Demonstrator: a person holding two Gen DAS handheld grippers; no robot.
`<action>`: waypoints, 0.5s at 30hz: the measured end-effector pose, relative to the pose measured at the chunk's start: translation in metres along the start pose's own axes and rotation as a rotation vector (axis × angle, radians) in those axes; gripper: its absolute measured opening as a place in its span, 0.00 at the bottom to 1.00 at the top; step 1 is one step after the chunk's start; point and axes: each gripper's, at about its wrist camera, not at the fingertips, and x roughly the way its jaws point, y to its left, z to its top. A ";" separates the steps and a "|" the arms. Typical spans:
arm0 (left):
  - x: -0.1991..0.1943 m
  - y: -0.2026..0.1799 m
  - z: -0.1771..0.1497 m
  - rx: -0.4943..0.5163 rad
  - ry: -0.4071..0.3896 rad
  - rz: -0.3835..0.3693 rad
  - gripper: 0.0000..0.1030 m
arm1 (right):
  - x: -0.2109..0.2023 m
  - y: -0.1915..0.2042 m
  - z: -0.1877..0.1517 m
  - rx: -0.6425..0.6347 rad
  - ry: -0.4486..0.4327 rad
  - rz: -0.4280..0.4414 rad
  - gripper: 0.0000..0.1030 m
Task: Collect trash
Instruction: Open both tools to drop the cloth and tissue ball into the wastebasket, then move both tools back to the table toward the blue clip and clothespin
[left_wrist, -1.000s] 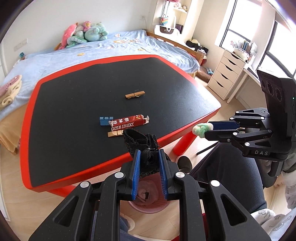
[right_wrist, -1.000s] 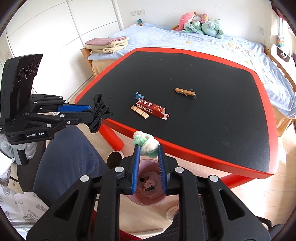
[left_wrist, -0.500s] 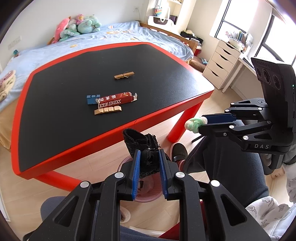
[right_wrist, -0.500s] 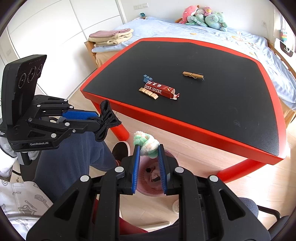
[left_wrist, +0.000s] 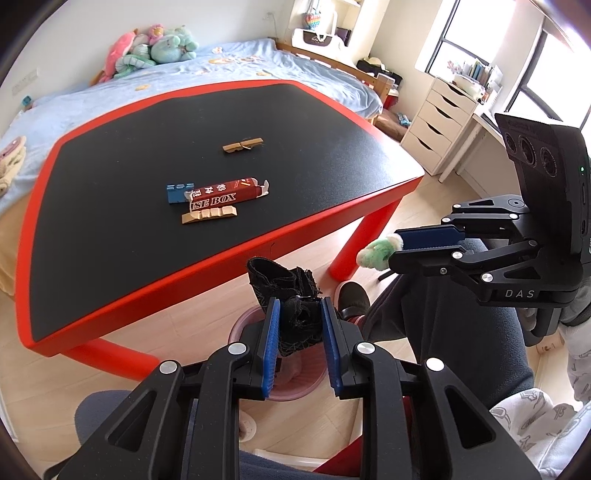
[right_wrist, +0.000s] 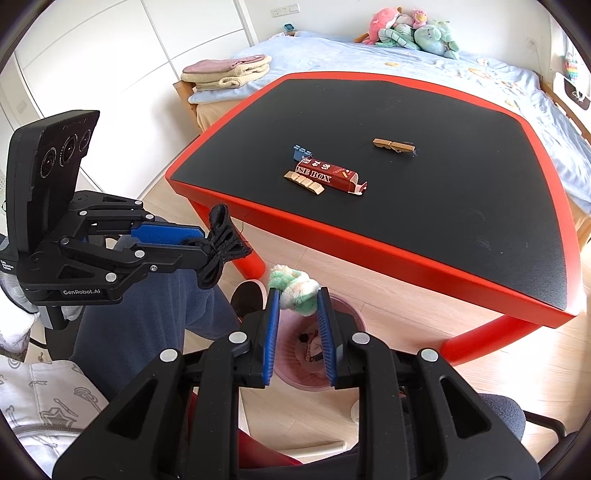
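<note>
Above the pink bin (left_wrist: 291, 384) on the floor, just off the near edge of the red-rimmed worktop (left_wrist: 207, 258), both tools are hanging with their jaws opening. The left tool (left_wrist: 298, 328) is loosening around a frayed black cloth scrap (left_wrist: 291, 295), crumpled and standing upward past its fingertips, still between the blue pads. The right tool (right_wrist: 295, 314) is spreading around a fluffy green-and-white ball (right_wrist: 295, 290), rounded, with no clear long axis, sitting at its fingertips. Beyond the bin, a red box (left_wrist: 225, 192) is lying crosswise on the worktop.
</note>
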 end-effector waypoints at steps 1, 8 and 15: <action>0.001 0.001 0.000 -0.002 0.003 0.010 0.35 | -0.001 -0.001 0.000 0.003 -0.004 -0.004 0.55; -0.004 0.011 0.000 -0.041 -0.042 0.062 0.92 | 0.000 -0.010 -0.002 0.038 -0.010 -0.051 0.94; -0.005 0.014 -0.001 -0.060 -0.040 0.072 0.93 | 0.002 -0.013 -0.004 0.054 -0.004 -0.054 0.96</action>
